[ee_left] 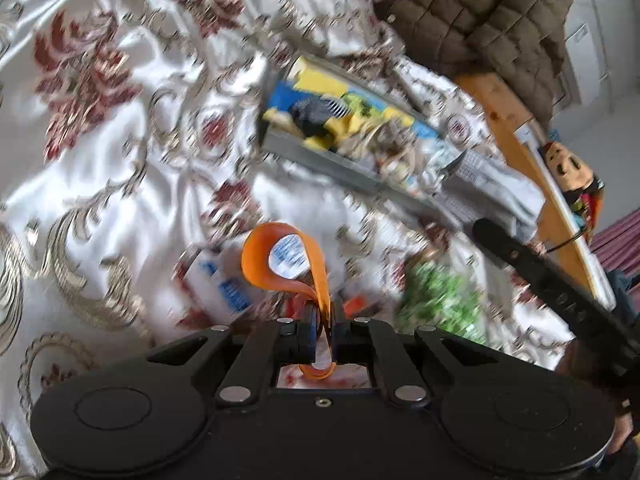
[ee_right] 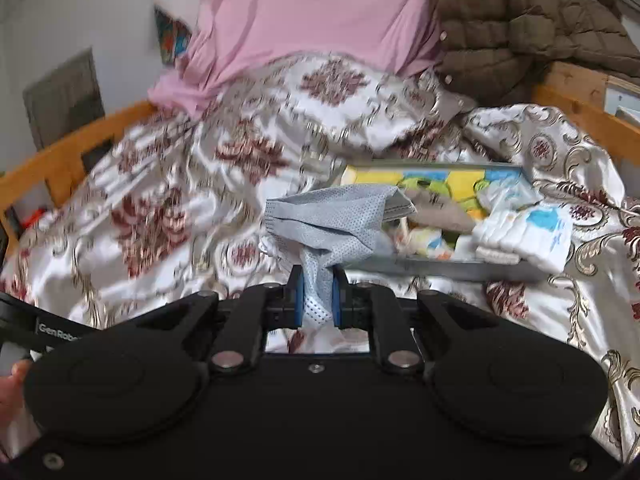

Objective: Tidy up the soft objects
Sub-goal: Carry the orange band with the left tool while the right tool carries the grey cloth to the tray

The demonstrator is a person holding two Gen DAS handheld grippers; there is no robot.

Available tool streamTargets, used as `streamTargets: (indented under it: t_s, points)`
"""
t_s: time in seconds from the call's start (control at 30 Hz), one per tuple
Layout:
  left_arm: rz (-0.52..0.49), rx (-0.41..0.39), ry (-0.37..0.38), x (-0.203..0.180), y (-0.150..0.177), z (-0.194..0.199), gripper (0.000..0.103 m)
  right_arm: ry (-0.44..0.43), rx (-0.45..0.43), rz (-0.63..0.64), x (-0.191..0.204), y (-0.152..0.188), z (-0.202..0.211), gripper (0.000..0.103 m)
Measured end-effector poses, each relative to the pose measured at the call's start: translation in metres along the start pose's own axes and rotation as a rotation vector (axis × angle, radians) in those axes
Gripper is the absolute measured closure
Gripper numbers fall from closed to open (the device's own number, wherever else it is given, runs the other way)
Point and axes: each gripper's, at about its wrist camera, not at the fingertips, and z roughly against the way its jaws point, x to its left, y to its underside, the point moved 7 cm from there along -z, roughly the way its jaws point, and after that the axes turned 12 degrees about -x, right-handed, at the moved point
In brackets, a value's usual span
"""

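Clearly, perforated grey-blue cloth hangs crumpled, folded.

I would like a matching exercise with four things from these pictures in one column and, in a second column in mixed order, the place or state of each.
Things:
1. orange band
2. grey perforated cloth
3. brown quilted jacket
4. pack of white tissues

Places or states:
A. lying over the edge of the grey tray
B. pinched in the right gripper
C. piled at the head of the bed
D. pinched in the left gripper

Pairs: 1-D, 2-B, 3-C, 4-A
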Motion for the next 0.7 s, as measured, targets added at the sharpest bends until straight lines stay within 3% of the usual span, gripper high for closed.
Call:
streamTargets:
  t_s: [0.3, 0.5, 0.7]
  points:
    - [0.008, -0.091, 0.041, -0.029, -0.039, 0.003, 0.097, 0.035, -0.09, -0.037, -0.027, -0.013, -0.001, 0.096]
    - [-0.063, -0.143, 0.017, -0.053, -0.079, -0.037, 0.097, 0.084, -0.16, -0.078, -0.061, -0.025, -0.039, 0.096]
    - [-0.141, -0.175, -0.022, -0.075, -0.111, -0.088, 0.096, 0.126, -0.192, -0.235, -0.101, -0.033, -0.079, 0.096]
